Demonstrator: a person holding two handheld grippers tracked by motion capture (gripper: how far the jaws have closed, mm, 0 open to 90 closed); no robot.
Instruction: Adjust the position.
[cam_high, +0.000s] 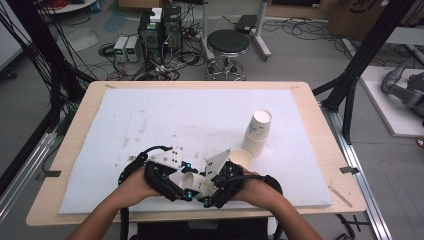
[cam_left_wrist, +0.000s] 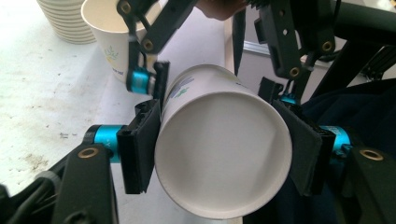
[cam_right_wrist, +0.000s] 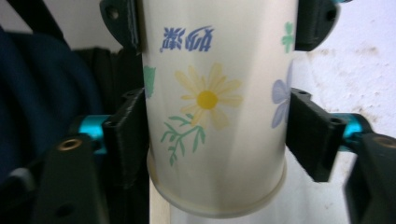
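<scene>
A white paper cup (cam_high: 196, 182) printed with flowers lies on its side in the air, just above the table's front edge. Both grippers grip it. My left gripper (cam_high: 188, 181) is shut on the end with the open mouth. In the left gripper view that mouth (cam_left_wrist: 224, 154) faces the camera between the two pads (cam_left_wrist: 137, 149). My right gripper (cam_high: 206, 186) is shut on the base end. In the right gripper view the cup (cam_right_wrist: 210, 70) sits between the jaws of the right gripper (cam_right_wrist: 217, 135), with the left gripper's jaws farther up it.
A stack of upturned cups (cam_high: 257, 131) stands right of centre on the white foam board (cam_high: 150, 120), and one upright cup (cam_high: 241, 159) stands just beyond my right hand. Both also appear in the left gripper view: the stack (cam_left_wrist: 65, 21) and the upright cup (cam_left_wrist: 109, 32). A stool (cam_high: 228, 45) and computers stand beyond the table.
</scene>
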